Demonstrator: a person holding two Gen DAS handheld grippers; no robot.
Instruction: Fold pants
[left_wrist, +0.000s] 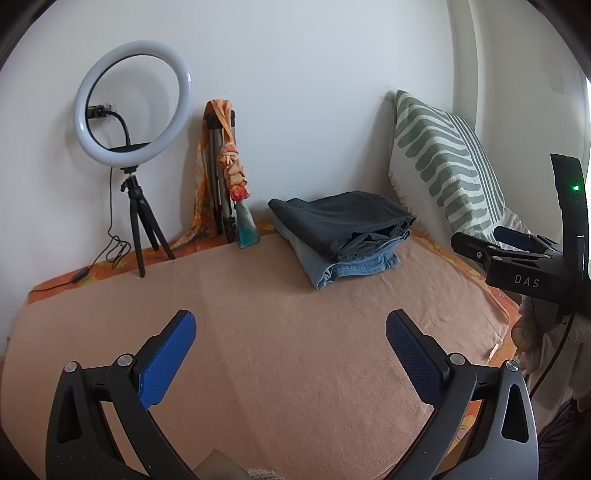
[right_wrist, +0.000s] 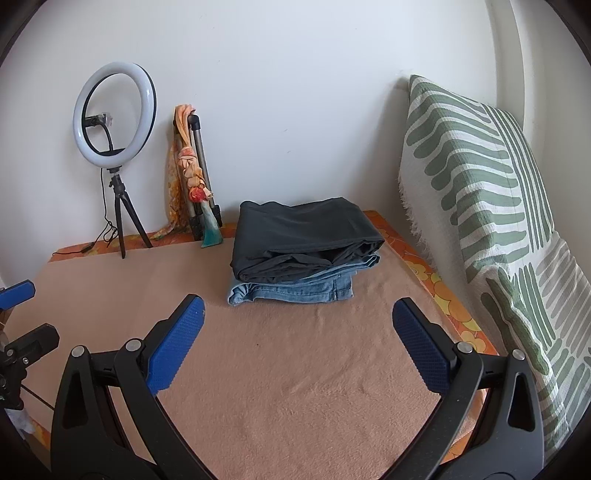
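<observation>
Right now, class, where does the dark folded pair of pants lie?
In both views the dark pants lie atop folded blue jeans, at the blanket's far end, near the striped cushion.

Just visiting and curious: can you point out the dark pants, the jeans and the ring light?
dark pants (right_wrist: 303, 225): right wrist view, top folded face.
jeans (right_wrist: 295, 290): right wrist view, front folded edge.
ring light (left_wrist: 133, 102): left wrist view, right of glowing ring.

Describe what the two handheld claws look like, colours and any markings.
Both look alike: the left claw and right claw have black, triangular-cutout arms with silver pivot bolts and blue, finely textured finger pads. Seen from the left wrist camera, the right claw's black body carries white "DAS" lettering, a small green indicator light and a thin black cable.
</observation>
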